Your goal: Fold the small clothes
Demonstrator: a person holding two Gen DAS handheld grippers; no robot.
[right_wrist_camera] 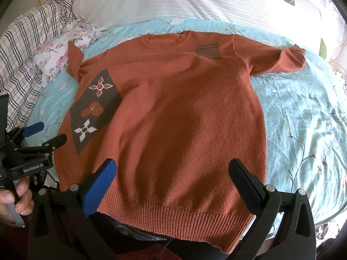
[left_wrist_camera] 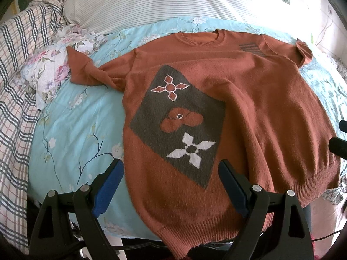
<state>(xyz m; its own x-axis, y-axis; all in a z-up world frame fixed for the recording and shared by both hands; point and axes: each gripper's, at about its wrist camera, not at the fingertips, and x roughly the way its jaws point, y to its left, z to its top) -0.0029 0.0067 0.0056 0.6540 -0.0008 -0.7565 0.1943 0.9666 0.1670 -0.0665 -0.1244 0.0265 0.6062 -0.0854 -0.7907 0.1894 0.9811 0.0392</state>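
A rust-orange knit sweater (left_wrist_camera: 249,99) lies flat, front up, on the light blue floral bedsheet (left_wrist_camera: 73,130); it also shows in the right wrist view (right_wrist_camera: 173,112). It has a grey panel with flower motifs (left_wrist_camera: 180,125) and short sleeves spread to both sides. Its ribbed hem hangs over the bed's near edge. My left gripper (left_wrist_camera: 171,169) is open and empty above the sweater's lower left part. My right gripper (right_wrist_camera: 173,169) is open and empty above the hem's middle. The left gripper also shows at the left of the right wrist view (right_wrist_camera: 45,134).
A striped white pillow (left_wrist_camera: 173,0) lies at the back. A plaid blanket (left_wrist_camera: 19,86) and a floral cloth (left_wrist_camera: 54,65) are bunched at the left. The bed's near edge runs under the hem.
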